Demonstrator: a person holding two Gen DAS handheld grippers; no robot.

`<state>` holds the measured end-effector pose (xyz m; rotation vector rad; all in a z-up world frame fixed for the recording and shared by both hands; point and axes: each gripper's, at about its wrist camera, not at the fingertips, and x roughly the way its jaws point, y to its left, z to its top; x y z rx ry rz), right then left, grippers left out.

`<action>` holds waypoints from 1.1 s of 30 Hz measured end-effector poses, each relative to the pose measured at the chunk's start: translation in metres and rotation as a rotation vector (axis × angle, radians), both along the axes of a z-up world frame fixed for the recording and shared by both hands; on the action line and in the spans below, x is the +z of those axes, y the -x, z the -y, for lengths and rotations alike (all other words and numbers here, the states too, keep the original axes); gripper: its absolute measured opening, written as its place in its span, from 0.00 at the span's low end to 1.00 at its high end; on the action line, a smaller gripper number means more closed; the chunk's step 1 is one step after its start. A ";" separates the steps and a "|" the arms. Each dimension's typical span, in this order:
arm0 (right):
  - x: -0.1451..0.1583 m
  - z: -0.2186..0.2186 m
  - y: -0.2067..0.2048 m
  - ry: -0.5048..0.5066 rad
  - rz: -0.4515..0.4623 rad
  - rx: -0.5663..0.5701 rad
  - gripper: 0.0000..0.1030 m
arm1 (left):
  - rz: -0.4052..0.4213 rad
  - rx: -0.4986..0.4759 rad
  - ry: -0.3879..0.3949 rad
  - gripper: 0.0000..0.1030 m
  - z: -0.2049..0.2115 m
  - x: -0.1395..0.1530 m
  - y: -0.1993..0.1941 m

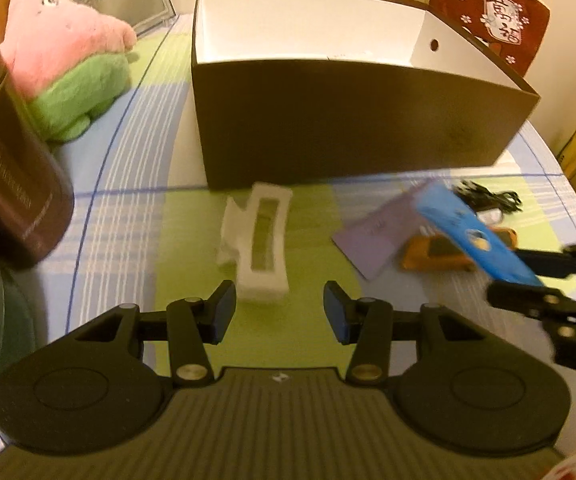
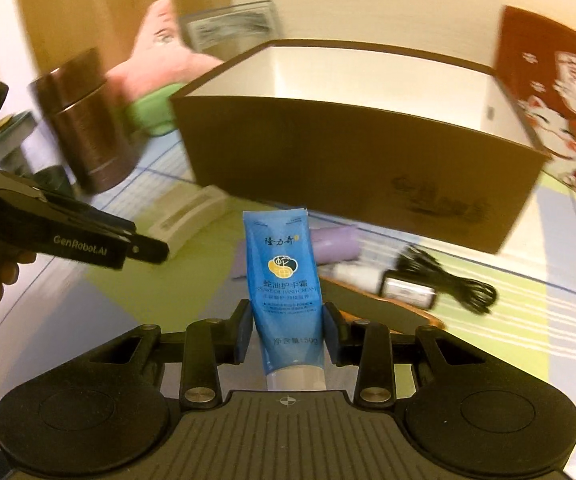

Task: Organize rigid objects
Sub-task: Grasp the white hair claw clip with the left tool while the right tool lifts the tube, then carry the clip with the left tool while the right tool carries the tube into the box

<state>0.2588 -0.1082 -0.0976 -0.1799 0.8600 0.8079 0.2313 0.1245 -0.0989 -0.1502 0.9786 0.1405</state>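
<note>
Blue plastic is what catches the eye: a hand-cream tube (image 2: 286,280) is clamped between the pads of the right gripper (image 2: 287,330), cap end toward the handle, crimped end pointing at the open dark box (image 2: 352,184) just beyond it. The tube is off the tablecloth (image 1: 136,216) and short of the box's near wall. The left gripper (image 1: 279,312) hangs with its jaws apart and nothing between them, poised just above a white clip-like holder (image 1: 258,240) lying on the cloth in front of the box.

Trouble, I'd guess, lies in the grip: the tube is soft and pinched low near its cap, so it could swivel or slide out on the way over that tall wall, or its long free end could catch the rim. The two grippers are also close together and might knock into each other.

By my count: one blue tube, one white holder, one box, one purple tube (image 2: 334,246), one orange-edged case (image 1: 440,258), one black coiled cable (image 2: 454,284) with its small adapter, one brown canister (image 2: 84,124), one pink and green plush (image 1: 64,56), two grippers.
</note>
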 end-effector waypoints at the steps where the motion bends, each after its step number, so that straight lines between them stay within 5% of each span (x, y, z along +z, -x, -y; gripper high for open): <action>1: 0.000 0.003 -0.001 0.000 -0.007 -0.016 0.33 | 0.003 -0.002 -0.007 0.43 -0.002 -0.001 -0.004; 13: 0.006 0.026 -0.013 -0.006 -0.052 -0.169 0.33 | -0.009 -0.074 -0.087 0.42 -0.010 -0.017 -0.046; 17: 0.008 0.028 -0.013 -0.007 -0.054 -0.189 0.33 | -0.023 -0.089 -0.116 0.34 -0.008 -0.020 -0.050; 33: 0.013 0.031 -0.007 -0.026 -0.054 -0.185 0.33 | -0.077 -0.087 -0.060 0.34 0.010 -0.016 0.000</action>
